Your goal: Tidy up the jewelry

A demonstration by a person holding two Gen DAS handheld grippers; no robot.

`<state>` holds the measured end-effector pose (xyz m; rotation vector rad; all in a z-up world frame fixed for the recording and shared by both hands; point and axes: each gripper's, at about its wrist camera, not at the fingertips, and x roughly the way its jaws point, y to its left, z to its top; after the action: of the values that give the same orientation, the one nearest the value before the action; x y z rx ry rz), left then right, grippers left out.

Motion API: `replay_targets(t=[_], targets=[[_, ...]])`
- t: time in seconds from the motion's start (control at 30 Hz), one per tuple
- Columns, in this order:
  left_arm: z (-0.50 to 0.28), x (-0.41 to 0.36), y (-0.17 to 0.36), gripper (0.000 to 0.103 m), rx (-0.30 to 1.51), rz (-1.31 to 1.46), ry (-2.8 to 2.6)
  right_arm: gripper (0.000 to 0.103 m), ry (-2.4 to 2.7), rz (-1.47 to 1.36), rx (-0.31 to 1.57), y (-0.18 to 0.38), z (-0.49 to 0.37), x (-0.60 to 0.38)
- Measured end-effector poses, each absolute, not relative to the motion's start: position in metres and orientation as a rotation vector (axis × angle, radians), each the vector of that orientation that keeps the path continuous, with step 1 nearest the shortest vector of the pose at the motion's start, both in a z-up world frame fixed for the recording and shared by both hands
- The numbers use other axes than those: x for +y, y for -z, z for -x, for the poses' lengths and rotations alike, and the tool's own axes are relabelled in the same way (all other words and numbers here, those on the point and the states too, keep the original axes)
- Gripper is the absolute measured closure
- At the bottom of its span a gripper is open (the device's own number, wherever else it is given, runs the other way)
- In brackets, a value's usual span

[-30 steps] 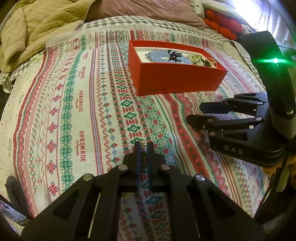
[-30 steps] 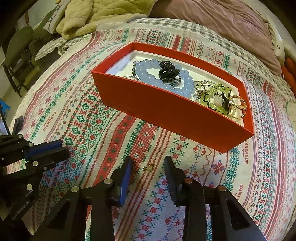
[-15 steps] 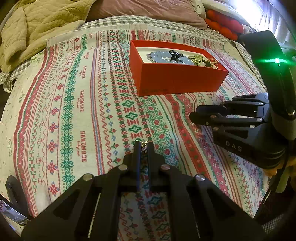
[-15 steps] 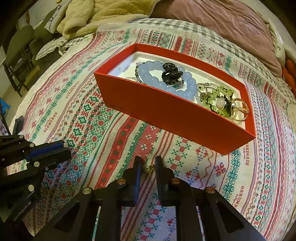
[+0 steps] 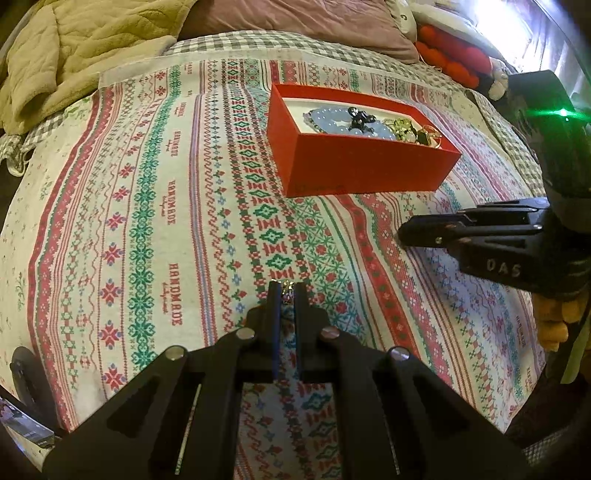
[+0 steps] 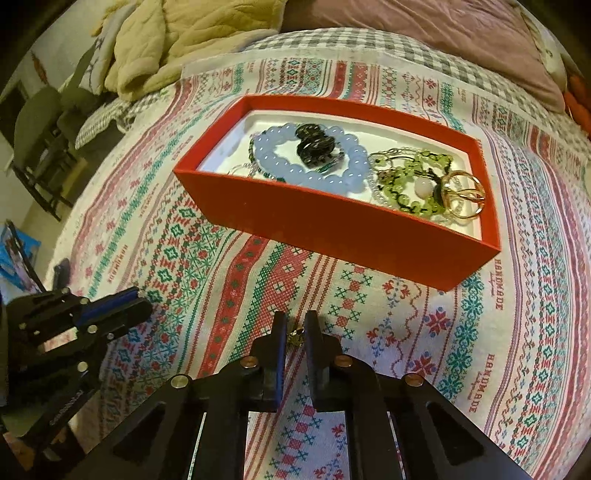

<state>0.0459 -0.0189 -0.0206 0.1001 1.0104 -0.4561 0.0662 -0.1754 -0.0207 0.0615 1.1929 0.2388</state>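
A red box (image 6: 332, 229) stands on the patterned bedspread (image 5: 155, 206) and holds a blue bead bracelet (image 6: 295, 170), a black piece (image 6: 314, 147), a green bead bracelet (image 6: 410, 184) and gold rings (image 6: 463, 194). The box also shows in the left wrist view (image 5: 369, 170). My right gripper (image 6: 295, 332) is shut on a small gold earring (image 6: 295, 336), lifted in front of the box. My left gripper (image 5: 287, 286) is shut on a small silvery piece (image 5: 287, 290) above the bedspread. Each gripper shows in the other's view, the right one (image 5: 402, 232) and the left one (image 6: 146, 304).
A yellow-green blanket (image 5: 74, 55) and a mauve pillow (image 5: 295, 22) lie at the head of the bed. Red plush items (image 5: 454, 55) sit at the far right. A chair (image 6: 40, 147) stands beside the bed on the left.
My right gripper closed on the small gold earring and has risen with it toward the box. My left gripper stays shut on its piece and has barely moved.
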Motion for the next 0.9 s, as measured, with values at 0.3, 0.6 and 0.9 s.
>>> replay_targets(t=[0.3,0.6,0.9], targets=[[-0.051,-0.013,0.009,0.095,1.008,-0.058,0.468,0.094,-0.262,-0.164,1.210,0.004,-0.063,-0.190],[-0.054,-0.014,0.002,0.095,1.000,-0.055,0.471,0.095,-0.268,-0.193,1.197,-0.007,-0.061,-0.192],[-0.052,-0.018,0.007,0.095,1.014,-0.068,0.477,0.055,-0.213,-0.093,1.231,0.012,-0.061,-0.188]])
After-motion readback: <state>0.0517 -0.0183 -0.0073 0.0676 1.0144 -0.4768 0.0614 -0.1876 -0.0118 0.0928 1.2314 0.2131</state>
